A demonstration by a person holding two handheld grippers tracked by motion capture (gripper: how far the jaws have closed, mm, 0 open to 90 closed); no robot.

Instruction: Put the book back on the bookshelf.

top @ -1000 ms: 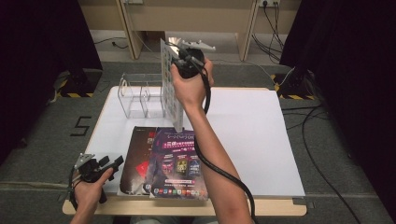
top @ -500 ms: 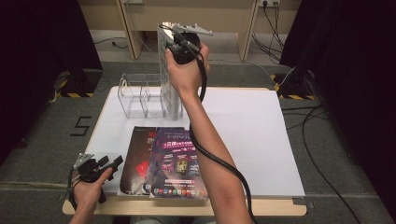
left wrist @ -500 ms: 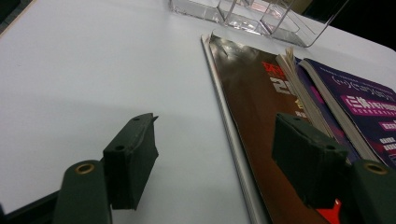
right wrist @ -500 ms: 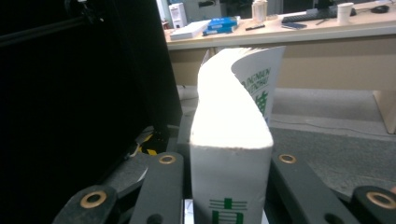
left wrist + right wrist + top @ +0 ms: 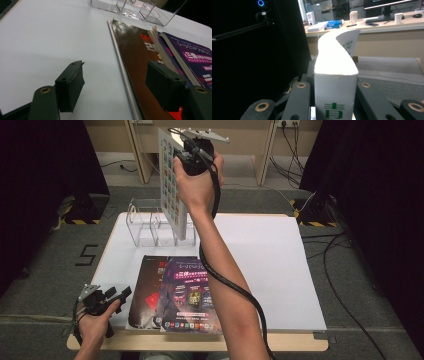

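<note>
Lab recording booth: black curtains, floor cables, monitor desk.

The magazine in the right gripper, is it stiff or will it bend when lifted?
Probably floppy: held by the right gripper, the magazine curves along its top edge. It seems fairly thick, so likely not very light. The glossy cover may slip.

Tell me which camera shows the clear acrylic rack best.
The high view: the clear rack appears whole, dividers visible, at the table's far left, partly behind the lifted magazine. The left gripper view catches just its near edge at the top.
</note>
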